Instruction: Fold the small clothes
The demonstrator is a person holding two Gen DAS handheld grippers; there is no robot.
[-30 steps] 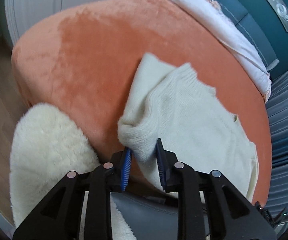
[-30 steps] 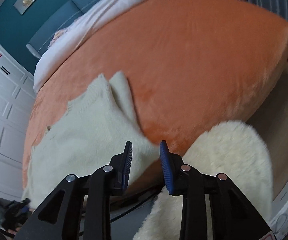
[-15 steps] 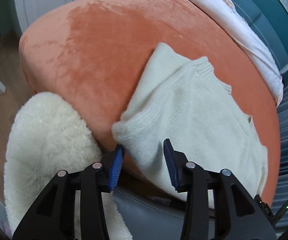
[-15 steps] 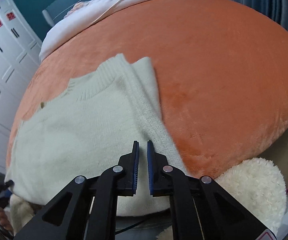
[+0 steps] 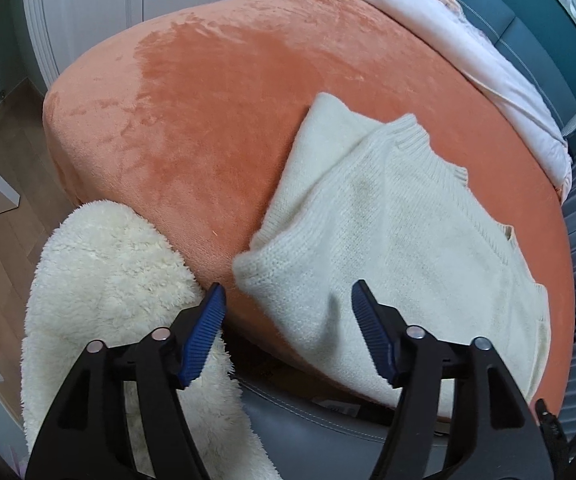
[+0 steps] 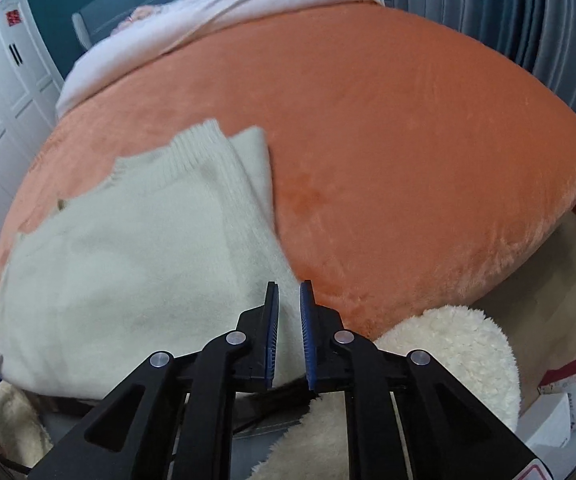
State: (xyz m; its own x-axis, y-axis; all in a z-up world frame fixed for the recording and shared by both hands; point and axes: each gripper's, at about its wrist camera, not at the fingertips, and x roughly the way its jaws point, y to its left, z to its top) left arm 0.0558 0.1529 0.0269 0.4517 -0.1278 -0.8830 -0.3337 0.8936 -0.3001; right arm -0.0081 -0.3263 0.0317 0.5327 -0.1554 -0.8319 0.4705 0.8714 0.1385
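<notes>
Cream and woolly, the small sweater [image 5: 388, 248] lies flat on the orange blanket [image 5: 216, 120] that covers the bed, close to the near edge, with its neck end pointing toward the far side where the pale pink bedding [image 5: 468, 52] is bunched up. One side of the sweater is already turned over onto its middle, so a long soft fold runs down that side, and a knit cuff sits near the front edge of the bed. The left gripper [image 5: 288, 320] has just been opening, and its blue fingers [image 5: 208, 320] stand wide apart above the front edge, with nothing squeezed between them; the cuff lies just ahead of them. The right gripper [image 6: 288, 320] is nearly closed, with only a thin gap between its jaws, and it hangs over the folded edge of the sweater. It does not look like it is holding any cloth, though the fingers hide the spot right under them. A fluffy white rug [image 5: 108, 280] lies on the floor in front of the bed. It looks like the first side fold has just been let go. The next move is probably to fold in the other side or bring the bottom up. For that, each gripper must open, reach a fresh edge, and pinch only the layer it needs.
</notes>
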